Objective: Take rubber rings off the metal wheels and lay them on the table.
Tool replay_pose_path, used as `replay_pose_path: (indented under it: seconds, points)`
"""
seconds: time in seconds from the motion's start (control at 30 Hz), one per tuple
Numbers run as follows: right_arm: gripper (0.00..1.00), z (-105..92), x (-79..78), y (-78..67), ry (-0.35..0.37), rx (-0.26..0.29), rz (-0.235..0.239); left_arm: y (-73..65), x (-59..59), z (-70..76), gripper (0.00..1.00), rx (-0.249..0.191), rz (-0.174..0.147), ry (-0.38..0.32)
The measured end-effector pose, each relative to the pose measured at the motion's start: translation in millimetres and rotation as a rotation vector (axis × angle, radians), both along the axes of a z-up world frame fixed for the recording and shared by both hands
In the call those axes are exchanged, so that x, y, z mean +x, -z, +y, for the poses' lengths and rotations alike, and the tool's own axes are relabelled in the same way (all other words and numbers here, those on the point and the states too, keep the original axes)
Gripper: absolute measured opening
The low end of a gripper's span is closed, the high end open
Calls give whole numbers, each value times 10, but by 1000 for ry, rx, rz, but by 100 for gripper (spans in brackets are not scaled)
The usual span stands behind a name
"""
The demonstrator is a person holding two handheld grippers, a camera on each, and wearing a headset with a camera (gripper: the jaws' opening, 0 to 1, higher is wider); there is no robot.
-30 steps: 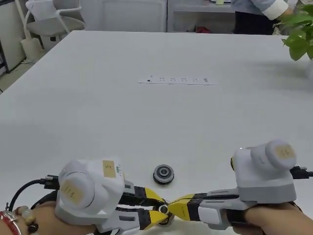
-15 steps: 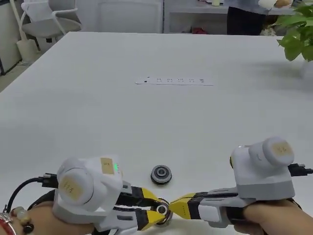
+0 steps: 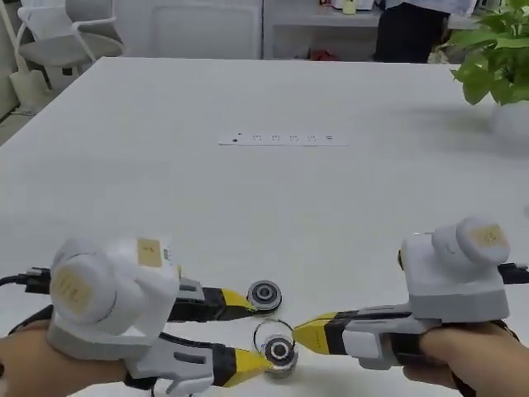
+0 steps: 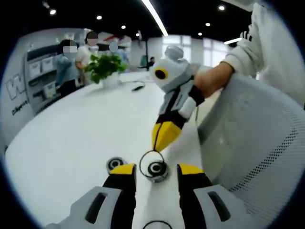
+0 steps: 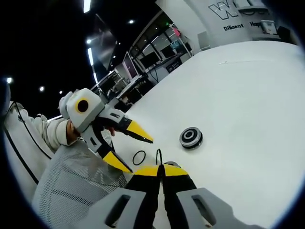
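A bare metal wheel (image 3: 279,352) (image 4: 157,169) lies near the table's front edge, between the open jaws of my left gripper (image 3: 259,330) (image 4: 157,167), which do not touch it. My right gripper (image 3: 296,332) (image 5: 162,167) is shut on a thin black rubber ring (image 3: 272,327) (image 4: 151,162) (image 5: 158,154), holding it upright just over that wheel. A second wheel (image 3: 264,294) (image 4: 116,163) (image 5: 191,137), its dark ring still on, lies a little farther out. Another loose rubber ring (image 5: 139,157) lies flat on the table by the left gripper (image 5: 128,143).
The white table (image 3: 264,190) carries a white power strip (image 3: 283,139) in the middle. A potted plant (image 3: 492,58) stands at the far right corner. A mesh chair back (image 4: 248,157) is close behind the front edge. People stand beyond the table.
My left gripper has opened, let go of the near wheel and drawn back to the left. The right gripper now holds the ring up, away from the wheel.
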State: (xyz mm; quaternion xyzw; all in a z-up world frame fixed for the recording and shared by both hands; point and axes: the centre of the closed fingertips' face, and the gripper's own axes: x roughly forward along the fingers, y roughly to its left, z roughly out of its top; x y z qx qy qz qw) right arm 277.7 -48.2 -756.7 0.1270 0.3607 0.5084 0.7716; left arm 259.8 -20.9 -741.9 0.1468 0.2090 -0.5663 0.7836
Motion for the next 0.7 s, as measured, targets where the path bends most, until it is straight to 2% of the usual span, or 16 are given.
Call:
replay_pose_path:
  seconds: [0.03,0.27,0.33,0.53,0.7]
  points:
    - [0,-29,31,-35,12,4,-7,-43,-10,16,38,-7,6,0]
    - [0,-130,94,-161,52,5,-33,-375,-74,230,48,-19,-12,-6]
    - [0,-134,74,-217,54,10,-38,-443,-114,303,51,-10,-31,-1]
    - [0,-138,41,-347,64,19,-52,-564,-192,575,53,24,-66,-22]
    - [0,-144,18,-476,80,34,-63,-635,-237,912,56,39,-86,-92]
